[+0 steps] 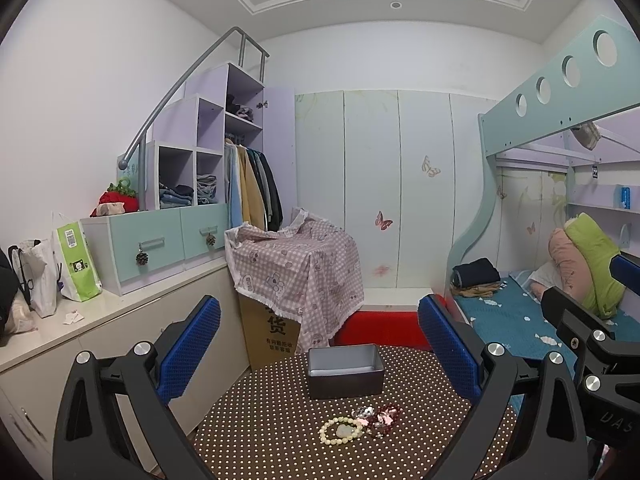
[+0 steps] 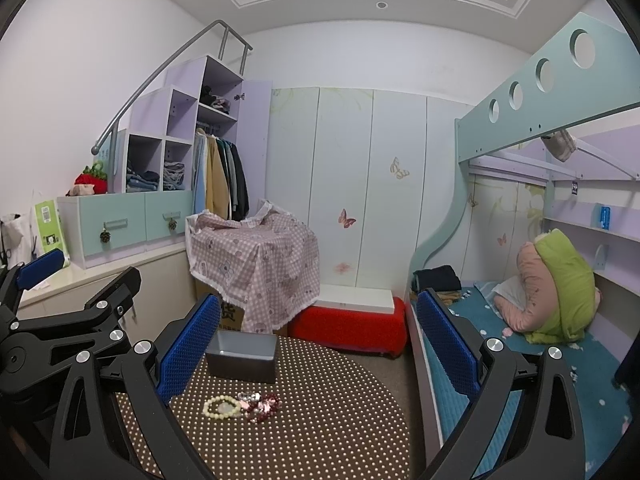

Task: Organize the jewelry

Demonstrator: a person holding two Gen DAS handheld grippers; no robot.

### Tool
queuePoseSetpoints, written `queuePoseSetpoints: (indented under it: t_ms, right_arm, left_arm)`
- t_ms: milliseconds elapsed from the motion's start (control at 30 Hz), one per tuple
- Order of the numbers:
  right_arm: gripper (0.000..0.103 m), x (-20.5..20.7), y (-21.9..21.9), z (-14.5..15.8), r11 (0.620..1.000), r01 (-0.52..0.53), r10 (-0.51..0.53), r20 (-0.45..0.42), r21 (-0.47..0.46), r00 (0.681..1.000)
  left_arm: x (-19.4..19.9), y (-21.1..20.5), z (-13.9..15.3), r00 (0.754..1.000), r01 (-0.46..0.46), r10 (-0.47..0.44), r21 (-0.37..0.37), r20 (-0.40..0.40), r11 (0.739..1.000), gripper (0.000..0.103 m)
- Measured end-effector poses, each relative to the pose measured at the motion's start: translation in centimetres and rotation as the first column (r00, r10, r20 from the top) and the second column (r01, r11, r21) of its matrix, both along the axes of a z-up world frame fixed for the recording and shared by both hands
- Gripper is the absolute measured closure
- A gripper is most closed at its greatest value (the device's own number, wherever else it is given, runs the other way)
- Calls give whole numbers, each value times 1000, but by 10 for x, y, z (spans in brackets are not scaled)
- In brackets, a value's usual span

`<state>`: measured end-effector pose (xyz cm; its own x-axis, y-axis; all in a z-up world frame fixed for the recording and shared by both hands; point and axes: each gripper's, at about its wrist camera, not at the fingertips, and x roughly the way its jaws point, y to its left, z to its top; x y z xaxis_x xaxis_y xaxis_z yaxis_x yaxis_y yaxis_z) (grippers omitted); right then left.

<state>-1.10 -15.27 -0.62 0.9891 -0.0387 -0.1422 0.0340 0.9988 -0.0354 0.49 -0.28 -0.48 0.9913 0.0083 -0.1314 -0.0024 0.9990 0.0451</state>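
On the polka-dot bench, just in front of the open grey box, lie a cream bead bracelet and a dark red bracelet, touching. Left gripper and right gripper both gape wide above the bench, empty.

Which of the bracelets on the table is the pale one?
The cream beaded bracelet, leftmost of the cluster, lying as an open ring. The dark red beaded bracelet beside it on the right is bunched up; a silvery piece lies between them.
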Motion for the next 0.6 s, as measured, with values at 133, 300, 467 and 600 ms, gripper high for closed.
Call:
queuePoseSetpoints:
  t_ms: [133,300,467,600]
  right_arm:
    - [8,0,1,0,1000,0,0,0,-1,1000]
    - [8,1,1,-1,1000,0,0,-2,0,1000]
    - [8,1,-1,-1,1000,1,-1,-1,-2,1000]
    - [8,4,0,1,1000,1,-1,-3,-2,1000]
  left_arm:
    - [1,0,1,1000,-1,1,2,-1,1000,7]
    - [0,0,1,1000,0,0,2,-3,1000,7]
    - [3,0,1,1000,0,0,1,-5,1000,7]
    - [6,1,1,1000,1,-1,1,-9,1000,7]
